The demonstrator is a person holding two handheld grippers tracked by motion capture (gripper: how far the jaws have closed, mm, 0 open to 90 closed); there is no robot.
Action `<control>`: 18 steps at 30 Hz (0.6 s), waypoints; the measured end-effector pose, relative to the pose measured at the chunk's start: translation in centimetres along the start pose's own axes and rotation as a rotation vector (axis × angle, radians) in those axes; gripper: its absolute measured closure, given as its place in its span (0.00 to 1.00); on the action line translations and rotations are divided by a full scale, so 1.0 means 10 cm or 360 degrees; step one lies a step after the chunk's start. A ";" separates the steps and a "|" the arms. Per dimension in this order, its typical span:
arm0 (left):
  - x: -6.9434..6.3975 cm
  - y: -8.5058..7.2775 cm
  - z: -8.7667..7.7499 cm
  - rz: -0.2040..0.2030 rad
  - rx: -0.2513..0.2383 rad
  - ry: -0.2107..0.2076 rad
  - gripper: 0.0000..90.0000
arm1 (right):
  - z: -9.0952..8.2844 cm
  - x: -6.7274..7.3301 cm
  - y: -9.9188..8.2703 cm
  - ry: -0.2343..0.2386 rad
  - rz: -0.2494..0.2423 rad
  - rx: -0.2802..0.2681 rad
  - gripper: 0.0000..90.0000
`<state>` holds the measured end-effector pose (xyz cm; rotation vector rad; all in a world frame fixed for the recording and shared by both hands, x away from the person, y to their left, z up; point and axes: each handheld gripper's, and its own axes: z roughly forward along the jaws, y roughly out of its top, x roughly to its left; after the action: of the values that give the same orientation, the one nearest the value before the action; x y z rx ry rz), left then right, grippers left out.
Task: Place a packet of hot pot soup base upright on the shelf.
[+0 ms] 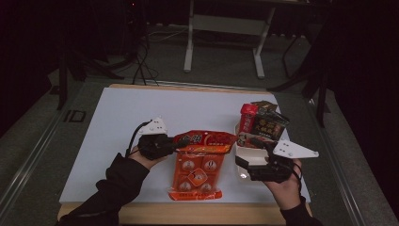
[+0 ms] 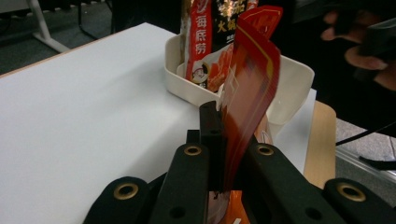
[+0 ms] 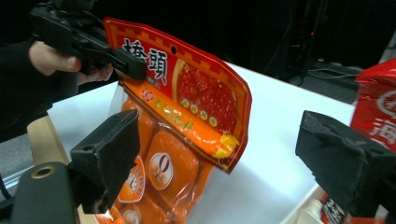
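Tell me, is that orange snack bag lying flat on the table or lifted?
Partly lifted. The left gripper pinches the orange bag's red top edge and holds it raised, bent upward; its lower end seems to rest on the table.

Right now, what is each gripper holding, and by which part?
The left gripper is shut on the orange snack pack, pinching its red top flap near the left corner. The right gripper is open and holds nothing.

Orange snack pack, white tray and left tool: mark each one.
Orange snack pack [image 1: 197, 172], high view, centre of its front.
White tray [image 2: 294, 77], left gripper view, bare right wall.
Left tool [image 3: 128, 63], right gripper view, its jaw tips.
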<state>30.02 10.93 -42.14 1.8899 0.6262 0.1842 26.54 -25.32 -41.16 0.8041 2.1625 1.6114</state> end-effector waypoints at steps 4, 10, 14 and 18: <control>-0.03 0.01 -0.01 0.0005 -0.0021 -0.0029 1.00 | 0.08 -0.01 0.01 0.0026 0.0007 0.0016 0.15; -0.15 0.04 -0.02 0.0051 -0.0073 -0.0088 1.00 | 0.25 -0.04 0.02 0.0097 0.0026 0.0059 0.23; -0.21 0.06 -0.02 0.0070 -0.0088 -0.0118 1.00 | 0.35 -0.05 -0.02 0.0202 0.0047 0.0080 0.29; -0.24 0.06 -0.02 0.0058 -0.0100 -0.0153 1.00 | 0.40 -0.05 -0.08 0.0272 0.0049 0.0095 0.43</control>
<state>28.13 9.72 -41.09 1.8392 0.5155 0.1344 29.02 -22.75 -43.15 0.7451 2.3365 1.6938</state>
